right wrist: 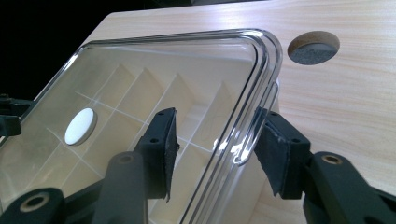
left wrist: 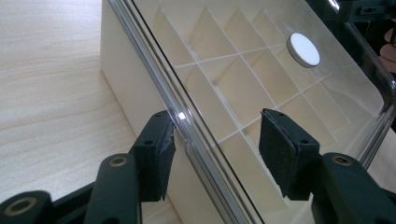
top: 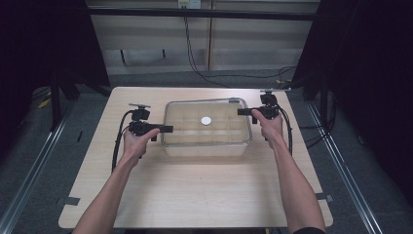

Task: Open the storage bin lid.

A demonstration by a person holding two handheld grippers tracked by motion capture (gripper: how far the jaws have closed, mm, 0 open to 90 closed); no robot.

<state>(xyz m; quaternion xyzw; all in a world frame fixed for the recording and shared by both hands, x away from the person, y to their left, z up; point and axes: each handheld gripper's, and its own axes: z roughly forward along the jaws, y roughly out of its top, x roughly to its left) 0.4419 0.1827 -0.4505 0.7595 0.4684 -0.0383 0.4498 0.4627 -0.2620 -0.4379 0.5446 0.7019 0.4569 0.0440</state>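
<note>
Wooden table (top: 195,190), rounded corners. Clear-lidded box (top: 208,144) with divided compartments at mid-table, nearer the far edge. Left gripper (left wrist: 217,142) straddling the lid's left rim, outer pad touching, inner pad apart. Right gripper (right wrist: 215,144) likewise at the right rim, not visibly clamped. White disc (top: 206,120) at lid centre.

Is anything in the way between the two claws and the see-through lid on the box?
Nothing visible is. The left claw already has the lid's edge between its pads, and the right claw straddles the edge at a corner of the lid. Only the small white disc sits on the lid, at its middle, away from both claws.
</note>
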